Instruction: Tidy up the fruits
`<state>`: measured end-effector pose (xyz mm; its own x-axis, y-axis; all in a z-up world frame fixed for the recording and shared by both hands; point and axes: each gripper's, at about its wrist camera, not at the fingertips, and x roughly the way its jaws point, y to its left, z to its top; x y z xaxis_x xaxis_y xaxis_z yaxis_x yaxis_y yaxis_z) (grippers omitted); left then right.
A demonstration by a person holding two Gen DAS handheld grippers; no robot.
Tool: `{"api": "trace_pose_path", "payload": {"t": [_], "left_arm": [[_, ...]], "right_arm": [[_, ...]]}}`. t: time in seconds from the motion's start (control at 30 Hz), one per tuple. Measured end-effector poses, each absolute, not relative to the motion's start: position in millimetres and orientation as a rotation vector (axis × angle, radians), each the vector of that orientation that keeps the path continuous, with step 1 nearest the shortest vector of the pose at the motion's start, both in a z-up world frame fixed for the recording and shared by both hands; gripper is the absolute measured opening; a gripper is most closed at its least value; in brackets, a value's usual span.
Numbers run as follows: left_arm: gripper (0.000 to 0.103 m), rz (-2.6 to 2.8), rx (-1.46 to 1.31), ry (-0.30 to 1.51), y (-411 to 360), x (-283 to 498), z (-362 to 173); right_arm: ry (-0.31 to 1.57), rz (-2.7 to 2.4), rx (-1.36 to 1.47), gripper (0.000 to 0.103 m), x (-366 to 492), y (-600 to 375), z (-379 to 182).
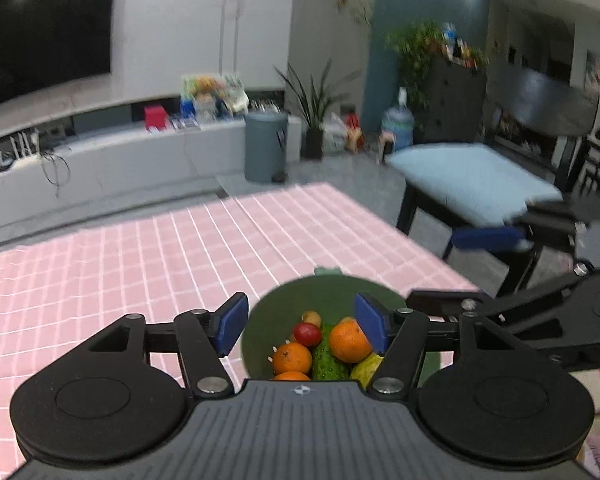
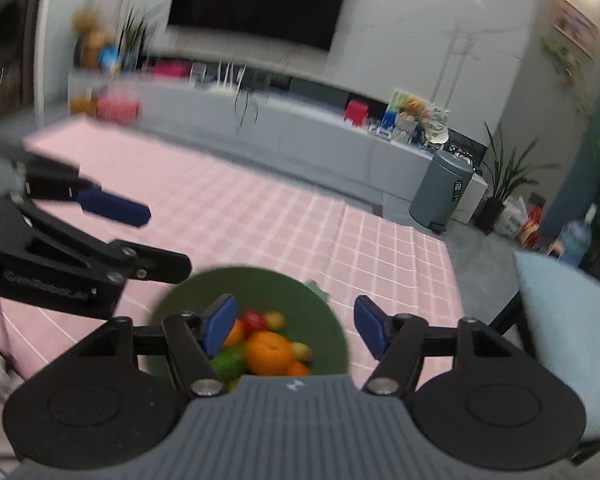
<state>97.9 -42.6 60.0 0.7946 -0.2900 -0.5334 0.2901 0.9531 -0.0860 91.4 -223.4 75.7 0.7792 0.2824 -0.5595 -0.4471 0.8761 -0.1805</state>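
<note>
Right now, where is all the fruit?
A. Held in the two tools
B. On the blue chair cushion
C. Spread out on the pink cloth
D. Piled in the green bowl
D. The oranges, the small red fruit and the bumpy green one all sit together inside the green bowl, while the left tool and the right tool stand open with nothing between their pads.

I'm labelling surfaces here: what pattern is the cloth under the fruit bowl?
Pink with a white grid of squares, on the tablecloth beneath the green bowl; clearest in the left wrist view.
</note>
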Motion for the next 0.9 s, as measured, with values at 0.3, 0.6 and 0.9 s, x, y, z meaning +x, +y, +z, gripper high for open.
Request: {"api": "trace_pose_path", "payload": {"t": [0.3, 0.6, 0.9], "left_arm": [[0.088, -0.209, 0.001, 0.441, -30, 45, 74], [0.089, -0.097, -0.003, 0.457, -20, 23, 54], [0.089, -0.061, 0.024, 0.573, -20, 24, 23]], "right_arm": [[0.499, 0.362, 0.064, 0.080, 21, -240, 67], [0.463, 0.286, 0.172, 0.088, -19, -225, 43], [0.486, 0.250, 0.119, 0.094, -21, -207, 14]]}}
